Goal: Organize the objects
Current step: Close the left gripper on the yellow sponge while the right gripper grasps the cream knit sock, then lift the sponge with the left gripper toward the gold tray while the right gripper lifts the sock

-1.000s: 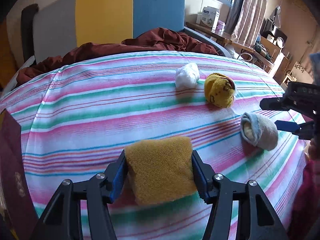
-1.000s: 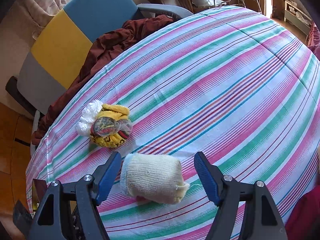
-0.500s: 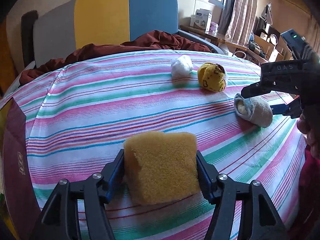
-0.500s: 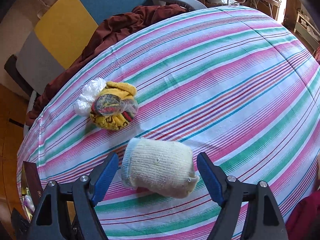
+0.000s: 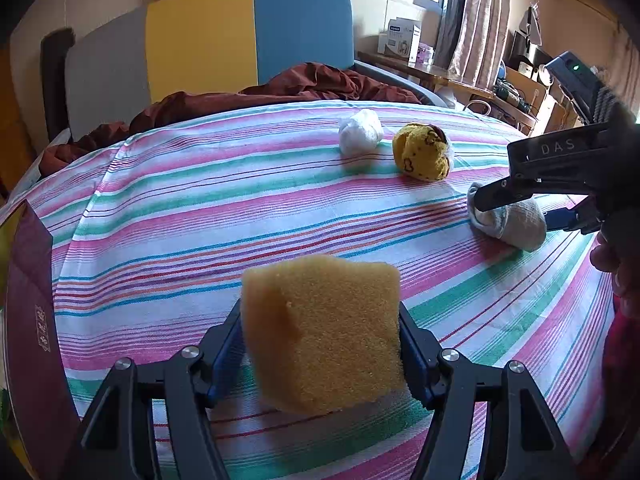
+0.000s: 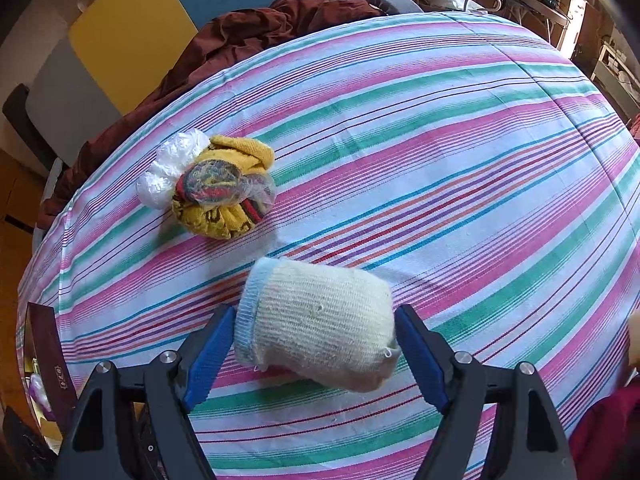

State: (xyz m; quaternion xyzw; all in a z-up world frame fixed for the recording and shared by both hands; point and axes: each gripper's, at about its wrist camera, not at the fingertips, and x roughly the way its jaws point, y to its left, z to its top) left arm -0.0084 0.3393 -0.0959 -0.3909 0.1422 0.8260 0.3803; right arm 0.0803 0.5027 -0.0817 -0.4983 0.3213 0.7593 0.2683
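Note:
A yellow-brown sponge [image 5: 324, 332] sits between the blue pads of my left gripper [image 5: 320, 340], just above the striped tablecloth [image 5: 180, 216]. Its jaws are opening, and both pads still touch the sponge's sides. A rolled cream sock with a pale blue cuff [image 6: 316, 320] lies on the cloth [image 6: 440, 140]. My right gripper [image 6: 312, 320] points steeply down over it, open, with one pad close on each side of the sock. In the left wrist view the right gripper [image 5: 516, 210] straddles that sock [image 5: 516, 224] at the right.
A yellow patterned sock ball [image 6: 220, 200] and a white crumpled plastic bag [image 6: 172, 168] lie together farther back. A maroon box [image 5: 28, 320] stands at the table's left edge. A dark red cloth [image 5: 312, 84] lies on the yellow and blue chair behind. A hand [image 5: 616, 256] is at the right.
The left jaws widened and the sponge spread out between them. The right gripper came down around the cream sock, and its jaws opened a little wider.

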